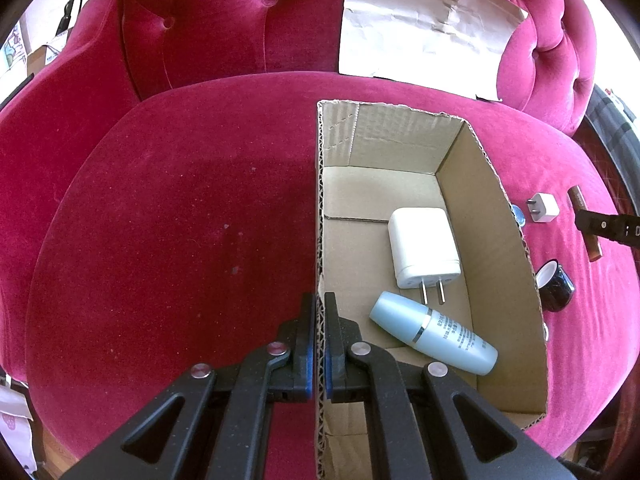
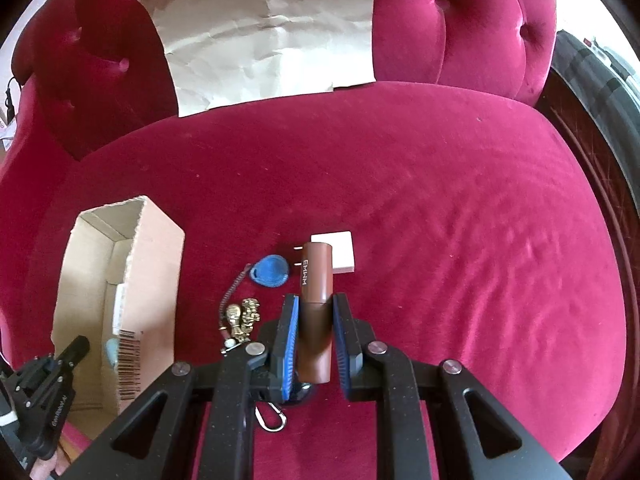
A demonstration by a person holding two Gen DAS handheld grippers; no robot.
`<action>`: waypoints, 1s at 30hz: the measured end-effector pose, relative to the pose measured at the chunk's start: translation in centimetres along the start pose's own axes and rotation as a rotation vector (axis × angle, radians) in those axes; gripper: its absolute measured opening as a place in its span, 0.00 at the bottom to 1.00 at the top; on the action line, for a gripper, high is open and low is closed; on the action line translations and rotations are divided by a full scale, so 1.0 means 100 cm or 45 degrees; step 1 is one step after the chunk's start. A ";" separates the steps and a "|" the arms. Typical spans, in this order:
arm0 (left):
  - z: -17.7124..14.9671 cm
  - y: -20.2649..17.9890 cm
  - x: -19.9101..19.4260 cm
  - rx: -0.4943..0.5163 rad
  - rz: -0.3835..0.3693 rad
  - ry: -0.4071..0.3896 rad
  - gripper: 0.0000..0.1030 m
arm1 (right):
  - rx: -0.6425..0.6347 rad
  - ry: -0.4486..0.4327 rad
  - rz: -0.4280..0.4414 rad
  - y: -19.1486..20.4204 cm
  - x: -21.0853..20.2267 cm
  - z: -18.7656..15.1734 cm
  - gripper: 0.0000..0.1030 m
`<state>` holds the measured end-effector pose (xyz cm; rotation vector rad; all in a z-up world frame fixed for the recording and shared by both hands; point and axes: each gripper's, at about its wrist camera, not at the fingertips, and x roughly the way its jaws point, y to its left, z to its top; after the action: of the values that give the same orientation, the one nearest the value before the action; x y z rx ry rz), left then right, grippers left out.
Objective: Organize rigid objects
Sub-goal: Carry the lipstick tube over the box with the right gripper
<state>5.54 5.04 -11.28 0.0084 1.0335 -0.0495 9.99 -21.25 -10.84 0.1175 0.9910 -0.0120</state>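
Note:
An open cardboard box sits on a red velvet sofa seat. Inside lie a large white charger and a pale blue bottle. My left gripper is shut on the box's left wall. The box also shows in the right wrist view, at the left. My right gripper is shut on a brown tube marked EMMM, held above the seat. That tube appears at the right edge of the left wrist view. A small white plug lies under the tube's far end.
A blue key fob on a coiled cord, a brass charm and a carabiner lie between box and tube. A black cup and the small plug lie right of the box. Crumpled paper leans on the sofa back.

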 end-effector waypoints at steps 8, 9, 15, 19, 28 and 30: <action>0.000 0.000 0.000 0.000 0.000 0.000 0.03 | -0.024 -0.027 -0.010 0.015 -0.011 0.003 0.16; 0.000 0.000 0.000 0.000 0.000 0.000 0.03 | -0.030 -0.036 -0.011 0.018 -0.013 0.004 0.16; 0.000 0.000 0.000 0.000 0.000 0.000 0.03 | -0.064 -0.077 0.011 0.034 -0.024 0.008 0.16; 0.000 -0.001 0.000 -0.001 0.000 0.000 0.03 | -0.080 -0.091 0.035 0.043 -0.029 0.008 0.16; 0.000 -0.001 0.000 -0.002 0.000 0.000 0.03 | -0.137 -0.143 0.112 0.070 -0.041 0.006 0.16; 0.000 -0.001 0.000 -0.001 -0.001 0.000 0.03 | -0.146 -0.151 0.131 0.075 -0.042 0.007 0.16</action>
<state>5.55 4.92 -11.25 0.0071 1.0333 -0.0493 8.70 -14.02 -6.23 0.0622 0.8642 0.1308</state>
